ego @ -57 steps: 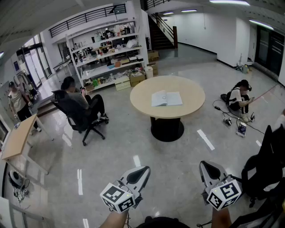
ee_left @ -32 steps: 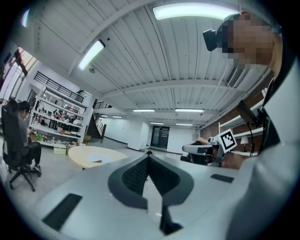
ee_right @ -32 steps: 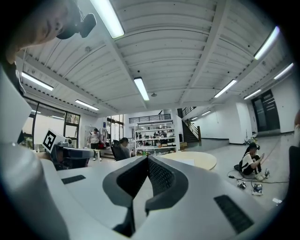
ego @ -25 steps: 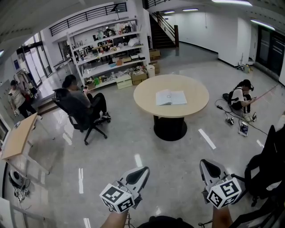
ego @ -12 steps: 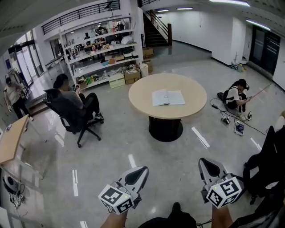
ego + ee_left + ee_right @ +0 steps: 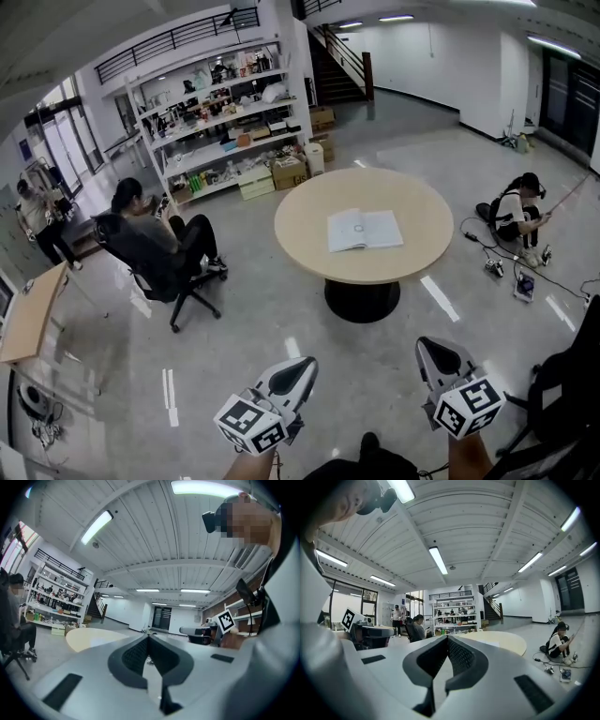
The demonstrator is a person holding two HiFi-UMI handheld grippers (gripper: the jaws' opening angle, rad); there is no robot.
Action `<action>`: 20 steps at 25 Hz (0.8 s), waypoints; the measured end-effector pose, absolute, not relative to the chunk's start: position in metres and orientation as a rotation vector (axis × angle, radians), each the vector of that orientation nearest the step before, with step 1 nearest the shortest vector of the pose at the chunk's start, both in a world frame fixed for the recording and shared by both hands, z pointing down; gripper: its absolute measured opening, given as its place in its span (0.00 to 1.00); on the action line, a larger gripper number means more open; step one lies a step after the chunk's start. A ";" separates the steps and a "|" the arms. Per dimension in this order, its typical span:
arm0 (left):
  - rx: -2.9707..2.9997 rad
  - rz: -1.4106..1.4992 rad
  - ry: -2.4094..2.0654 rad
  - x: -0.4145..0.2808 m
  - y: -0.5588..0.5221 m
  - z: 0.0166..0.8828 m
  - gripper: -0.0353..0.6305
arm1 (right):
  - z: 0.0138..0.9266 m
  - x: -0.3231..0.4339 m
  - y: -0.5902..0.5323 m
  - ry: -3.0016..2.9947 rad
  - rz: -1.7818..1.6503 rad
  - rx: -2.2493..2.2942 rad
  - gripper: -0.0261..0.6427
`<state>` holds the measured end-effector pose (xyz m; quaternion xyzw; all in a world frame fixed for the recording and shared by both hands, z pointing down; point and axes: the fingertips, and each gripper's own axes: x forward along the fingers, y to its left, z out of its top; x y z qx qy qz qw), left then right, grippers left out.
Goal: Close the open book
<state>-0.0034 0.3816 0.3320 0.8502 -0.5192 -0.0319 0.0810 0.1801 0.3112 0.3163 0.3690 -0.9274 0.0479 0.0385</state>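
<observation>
An open book (image 6: 364,230) lies flat with white pages up on a round wooden table (image 6: 309,234) across the room. My left gripper (image 6: 306,367) and right gripper (image 6: 427,348) are held out low over the floor, side by side, both pointing towards the table and well short of it. Both are shut with nothing between the jaws. In the left gripper view the closed tips (image 6: 149,637) meet in front of the table top (image 6: 89,637). The right gripper view shows the closed tips (image 6: 447,638) with the table (image 6: 506,641) beyond them.
A person sits in an office chair (image 6: 155,239) left of the table, and another sits on the floor (image 6: 520,220) to its right among cables. Stocked shelves (image 6: 225,122) line the back wall. A wooden desk (image 6: 33,314) stands far left, a black chair (image 6: 572,384) near right.
The table and book have grown larger and sit lower in the head view: I have moved closer to them. Both grippers travelled along with me and stayed shut.
</observation>
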 end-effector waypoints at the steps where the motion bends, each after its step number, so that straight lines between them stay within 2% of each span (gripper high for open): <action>1: 2.538 -0.098 -1.559 -0.003 0.366 0.329 0.04 | 0.314 0.180 0.295 -2.848 0.140 1.124 0.03; 10: 2.526 -0.101 -1.613 0.000 0.235 0.316 0.04 | 0.300 0.174 0.156 -2.872 0.102 1.062 0.03; 20: 2.523 -0.054 -1.577 -0.045 0.117 0.330 0.04 | 0.325 0.124 0.029 -2.822 0.201 1.072 0.03</action>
